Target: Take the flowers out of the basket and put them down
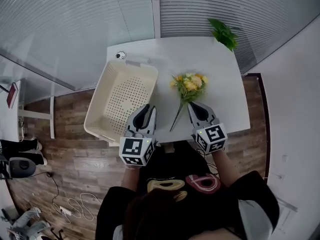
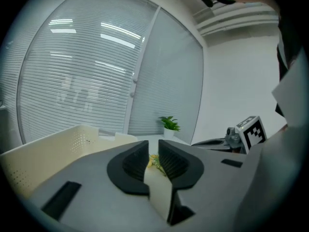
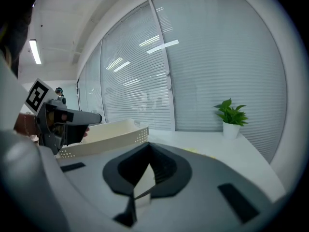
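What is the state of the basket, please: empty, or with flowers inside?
Empty. In the head view the basket shows only its bare perforated floor; the flowers lie outside it on the table, to its right.

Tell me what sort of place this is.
Probably an office or meeting room: glass partition walls hung with slatted blinds, a white table, and a small potted plant at its far corner.
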A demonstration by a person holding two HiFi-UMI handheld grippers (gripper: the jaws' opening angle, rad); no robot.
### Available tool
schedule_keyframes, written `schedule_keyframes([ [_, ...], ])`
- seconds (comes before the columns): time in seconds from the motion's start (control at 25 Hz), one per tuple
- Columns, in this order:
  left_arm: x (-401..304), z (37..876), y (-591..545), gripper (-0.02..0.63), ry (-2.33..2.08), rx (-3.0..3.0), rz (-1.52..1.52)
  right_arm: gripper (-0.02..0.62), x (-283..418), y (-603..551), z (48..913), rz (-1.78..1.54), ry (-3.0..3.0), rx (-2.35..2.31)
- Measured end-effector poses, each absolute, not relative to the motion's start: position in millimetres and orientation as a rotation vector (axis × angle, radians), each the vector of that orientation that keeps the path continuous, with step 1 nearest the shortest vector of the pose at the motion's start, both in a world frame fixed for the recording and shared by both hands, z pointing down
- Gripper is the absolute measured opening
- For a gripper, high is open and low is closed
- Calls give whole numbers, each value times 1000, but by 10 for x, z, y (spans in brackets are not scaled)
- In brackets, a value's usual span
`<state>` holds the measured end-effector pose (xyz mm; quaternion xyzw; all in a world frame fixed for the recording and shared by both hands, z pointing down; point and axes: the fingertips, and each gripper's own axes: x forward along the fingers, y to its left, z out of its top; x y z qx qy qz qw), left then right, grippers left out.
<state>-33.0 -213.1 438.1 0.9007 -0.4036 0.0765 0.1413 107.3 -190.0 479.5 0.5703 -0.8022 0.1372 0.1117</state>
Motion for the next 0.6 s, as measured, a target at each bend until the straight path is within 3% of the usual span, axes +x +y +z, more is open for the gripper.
schedule_keyframes([
  [0.08, -405, 4372, -2108, 34, -1179, 2590, 177, 6, 1030, -1904, 4827, 391, -2343, 1669],
  [0.6, -491, 4204, -1980, 17, -1102, 2629, 16, 5, 984, -1874, 4805, 308, -2304, 1717],
])
